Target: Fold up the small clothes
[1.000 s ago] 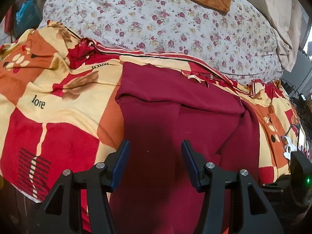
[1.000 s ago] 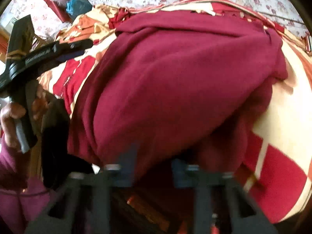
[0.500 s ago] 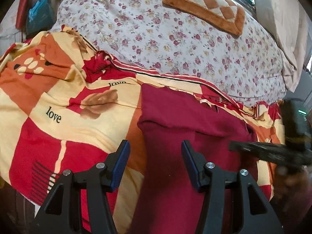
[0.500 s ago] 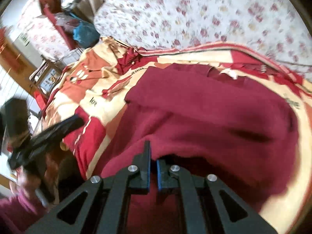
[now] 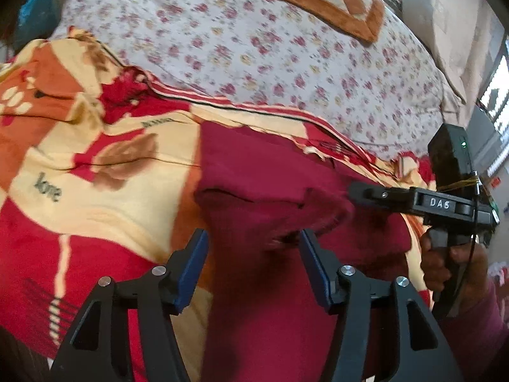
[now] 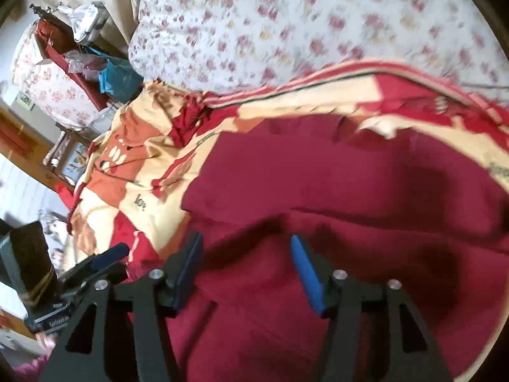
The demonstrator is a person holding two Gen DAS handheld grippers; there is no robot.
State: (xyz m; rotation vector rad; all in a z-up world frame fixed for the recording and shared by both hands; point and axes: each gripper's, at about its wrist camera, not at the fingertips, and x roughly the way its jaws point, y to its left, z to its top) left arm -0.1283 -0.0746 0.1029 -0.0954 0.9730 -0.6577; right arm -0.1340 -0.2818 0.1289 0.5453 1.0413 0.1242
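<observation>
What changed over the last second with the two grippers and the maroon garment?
The right gripper, shut on the maroon garment's near edge half a second ago, carried it up the bed and has now opened, letting go; the fold lies doubled over. The left gripper stayed open above the cloth, holding nothing. The patterned blanket and floral sheet lie as before.

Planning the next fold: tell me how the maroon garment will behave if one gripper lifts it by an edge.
The maroon garment probably droops rather than holding shape: it already lies in soft humps and creases. It looks thick and fleecy, so likely grippy, not slippery. Folded layers may slide apart on the plush patterned blanket.
</observation>
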